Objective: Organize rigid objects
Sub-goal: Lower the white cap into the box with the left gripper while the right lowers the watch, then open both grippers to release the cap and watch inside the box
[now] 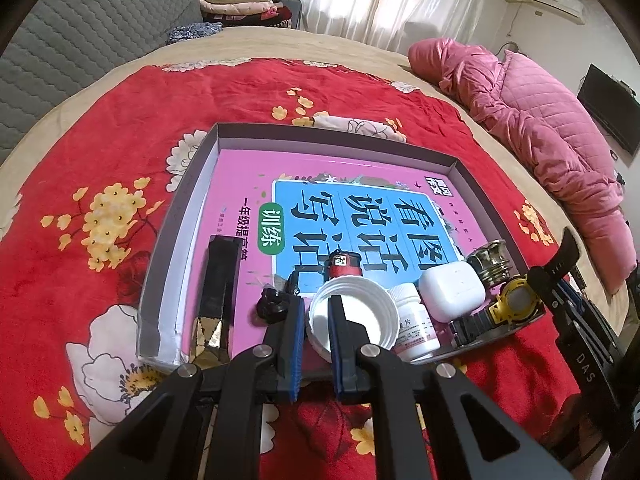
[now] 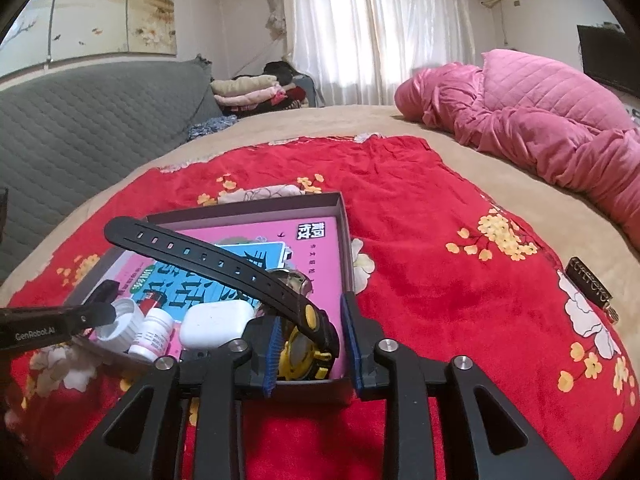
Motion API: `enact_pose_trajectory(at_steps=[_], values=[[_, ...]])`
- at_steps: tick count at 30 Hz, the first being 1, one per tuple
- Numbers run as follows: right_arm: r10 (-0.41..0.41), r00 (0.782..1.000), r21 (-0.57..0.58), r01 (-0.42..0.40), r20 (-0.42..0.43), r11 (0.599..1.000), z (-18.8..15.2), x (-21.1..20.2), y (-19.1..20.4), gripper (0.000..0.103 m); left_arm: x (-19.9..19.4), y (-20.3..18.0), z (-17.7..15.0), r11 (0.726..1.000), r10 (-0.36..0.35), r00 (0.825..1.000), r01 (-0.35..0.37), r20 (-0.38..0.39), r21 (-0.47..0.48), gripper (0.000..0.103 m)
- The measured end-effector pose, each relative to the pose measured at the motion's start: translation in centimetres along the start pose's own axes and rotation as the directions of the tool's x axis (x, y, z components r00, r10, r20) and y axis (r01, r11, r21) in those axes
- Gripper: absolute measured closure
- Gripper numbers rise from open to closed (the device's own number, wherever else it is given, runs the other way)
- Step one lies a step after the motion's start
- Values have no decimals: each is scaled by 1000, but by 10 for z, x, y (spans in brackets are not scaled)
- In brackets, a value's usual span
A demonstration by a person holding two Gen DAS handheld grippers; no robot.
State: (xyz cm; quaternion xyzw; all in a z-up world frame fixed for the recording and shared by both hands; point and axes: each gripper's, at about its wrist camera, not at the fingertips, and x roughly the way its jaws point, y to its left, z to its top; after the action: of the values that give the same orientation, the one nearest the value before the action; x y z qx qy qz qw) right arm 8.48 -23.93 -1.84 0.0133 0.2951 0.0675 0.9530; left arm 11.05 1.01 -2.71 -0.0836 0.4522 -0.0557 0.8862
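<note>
A shallow cardboard box lies on the red flowered blanket with a pink book flat inside it. My left gripper is shut on the rim of a white plastic cap at the box's near edge. Beside the cap stand a white pill bottle and a white earbud case. A black and yellow watch lies in the box's near right corner, its strap sticking up to the left. My right gripper straddles the watch, open, with a gap at the right pad.
Also in the box are a black and gold stick, a small red lighter, a little black piece and a brass fitting. A dark tag with gold letters lies on the blanket at right. A pink quilt is heaped beyond.
</note>
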Motion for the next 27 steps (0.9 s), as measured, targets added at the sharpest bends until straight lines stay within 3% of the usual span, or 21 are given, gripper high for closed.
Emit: enact_pose_trajectory(at_steps=[11,27], values=[[14,1000,-15,-14,2,1000,-1,-5,4,68,-2,-3,-3,1000,-14,1000,14,-6,1,91],[28,999,-52,-26,24,998,1,-21,16,53,-16,-2,-5,999,-33,999,33,14,3,91]])
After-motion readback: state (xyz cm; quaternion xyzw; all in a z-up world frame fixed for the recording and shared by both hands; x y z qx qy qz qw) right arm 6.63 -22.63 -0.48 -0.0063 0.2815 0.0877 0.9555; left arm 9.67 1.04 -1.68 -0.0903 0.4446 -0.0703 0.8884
